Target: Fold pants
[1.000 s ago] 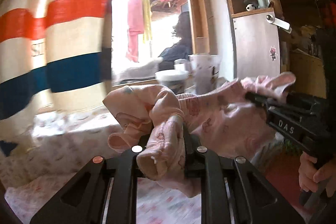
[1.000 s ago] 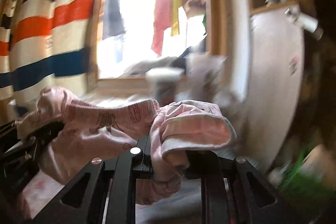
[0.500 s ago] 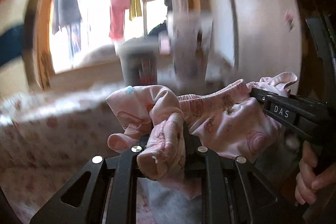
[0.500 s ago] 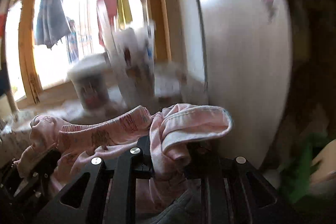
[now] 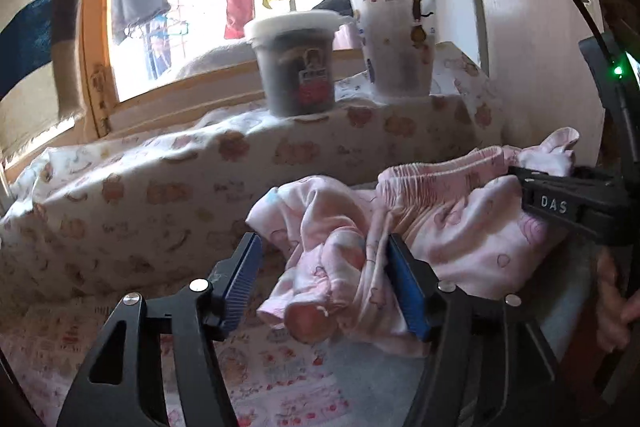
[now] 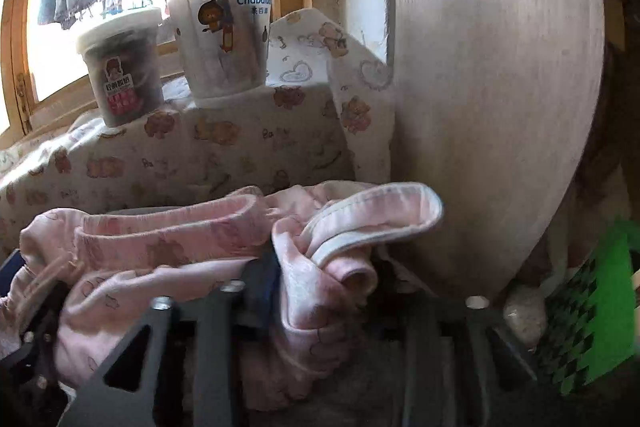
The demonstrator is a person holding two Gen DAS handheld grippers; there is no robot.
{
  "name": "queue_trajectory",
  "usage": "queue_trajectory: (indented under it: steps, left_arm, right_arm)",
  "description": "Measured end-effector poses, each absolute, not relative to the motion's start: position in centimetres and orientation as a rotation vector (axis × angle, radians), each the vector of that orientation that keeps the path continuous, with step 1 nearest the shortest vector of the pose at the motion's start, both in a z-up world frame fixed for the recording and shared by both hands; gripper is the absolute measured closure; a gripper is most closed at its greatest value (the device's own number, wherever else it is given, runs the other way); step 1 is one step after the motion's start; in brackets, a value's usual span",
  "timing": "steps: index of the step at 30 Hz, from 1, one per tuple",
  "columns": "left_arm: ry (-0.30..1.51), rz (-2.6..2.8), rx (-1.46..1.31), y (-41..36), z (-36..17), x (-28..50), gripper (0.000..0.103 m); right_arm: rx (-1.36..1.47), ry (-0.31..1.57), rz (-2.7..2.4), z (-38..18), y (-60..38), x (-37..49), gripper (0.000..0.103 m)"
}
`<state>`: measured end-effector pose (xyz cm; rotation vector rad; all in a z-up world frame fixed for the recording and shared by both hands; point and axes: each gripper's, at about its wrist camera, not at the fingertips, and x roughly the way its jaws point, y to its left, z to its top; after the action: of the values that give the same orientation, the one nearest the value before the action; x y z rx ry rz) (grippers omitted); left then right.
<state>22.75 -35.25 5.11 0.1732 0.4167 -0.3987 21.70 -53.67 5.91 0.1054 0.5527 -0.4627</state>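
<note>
The pink printed pants (image 5: 452, 227) lie bunched on the patterned bed sheet, the elastic waistband stretched between my two grippers. My left gripper (image 5: 326, 281) is open, its blue-padded fingers (image 5: 242, 279) spread wide, with a bunch of pink cloth lying loose between them. My right gripper shows in the left wrist view (image 5: 524, 183), pinching the waistband's right end. In the right wrist view the right gripper (image 6: 320, 279) has a fold of the pants (image 6: 168, 247) between its fingers, which look to be parting and are blurred.
A dark lidded tub (image 5: 296, 63) and a white cartoon cup (image 5: 394, 27) stand on the sheet-covered ledge under the window. A pale wooden cabinet side (image 6: 492, 87) rises at the right. A green basket (image 6: 588, 323) sits low right.
Both grippers have swung right and down toward the bed with the pants. My left gripper has opened and let go of the cloth. The right fingers seem to be spreading.
</note>
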Motion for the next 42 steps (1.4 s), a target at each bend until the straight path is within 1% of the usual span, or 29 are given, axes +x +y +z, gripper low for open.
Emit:
queue_trajectory:
  steps: [1,2,4,6,9,11,16,25,27,30,31,32,33,34,35,36,37,38,39,42]
  left_arm:
    - [0.412,-0.386,0.183,-35.0,5.2,22.7,0.033]
    - [0.396,-0.367,0.201,-35.0,5.4,22.5,0.028]
    - [0.351,-0.331,0.237,-34.8,5.6,22.0,0.025]
    - [0.353,-0.32,0.253,-34.3,5.8,21.8,0.022]
    - [0.367,-0.313,0.237,-33.0,6.1,21.7,0.022]
    - [0.37,-0.312,0.22,-32.0,6.4,21.5,0.019]
    - [0.361,-0.307,0.15,-28.9,7.4,21.0,0.019]
    - [0.211,-0.306,0.109,-23.5,10.6,17.3,0.019]
    - [0.195,-0.322,0.093,-22.5,11.3,16.6,0.019]
    - [0.169,-0.353,0.07,-21.3,11.8,15.4,0.019]
    - [0.16,-0.366,0.061,-20.9,11.9,14.9,0.017]
    - [0.152,-0.384,0.057,-20.6,11.8,14.6,0.013]
    - [0.143,-0.403,0.057,-20.3,11.7,14.2,0.01]
    - [0.124,-0.42,0.059,-20.0,11.5,13.8,0.003]
    - [0.101,-0.429,0.059,-19.6,11.1,13.3,0.0]
    - [0.08,-0.439,0.058,-19.3,10.8,12.9,0.0]
    - [0.068,-0.455,0.059,-18.9,10.4,12.7,0.0]
    - [0.067,-0.468,0.061,-18.7,10.1,12.5,0.0]
    - [0.073,-0.471,0.066,-18.6,9.8,12.5,0.0]
    - [0.085,-0.472,0.066,-18.3,8.6,12.7,0.0]
  right_arm:
    - [0.077,0.559,-0.486,6.2,-53.6,21.6,0.044]
    - [0.056,0.564,-0.497,6.6,-53.7,21.4,0.043]
    - [0.044,0.576,-0.5,7.1,-53.7,21.3,0.043]
    - [0.039,0.577,-0.506,7.7,-53.7,20.7,0.043]
    - [0.01,0.556,-0.532,8.6,-53.3,19.6,0.043]
    - [0.015,0.533,-0.546,9.3,-53.3,18.7,0.042]
    - [0.06,0.493,-0.509,11.3,-52.8,16.5,0.042]
    - [0.045,0.356,-0.431,14.9,-47.7,12.8,0.041]
    - [0.07,0.327,-0.412,15.4,-46.7,11.9,0.036]
    - [0.079,0.291,-0.394,15.6,-44.9,10.5,0.035]
    - [0.074,0.284,-0.39,15.6,-44.4,10.1,0.032]
    - [0.069,0.273,-0.39,15.5,-43.8,9.7,0.026]
    - [0.065,0.258,-0.394,15.3,-43.1,9.0,0.023]
    - [0.064,0.244,-0.396,15.0,-42.7,8.6,0.018]
    - [0.066,0.222,-0.39,14.6,-42.0,7.9,0.018]
    - [0.066,0.206,-0.382,14.2,-41.6,7.3,0.017]
    - [0.065,0.195,-0.378,13.9,-41.3,7.1,0.014]
    - [0.066,0.177,-0.372,13.3,-40.9,6.8,0.005]
    - [0.07,0.166,-0.361,12.7,-40.6,6.5,0.0]
    - [0.072,0.138,-0.351,11.0,-39.8,6.2,0.001]
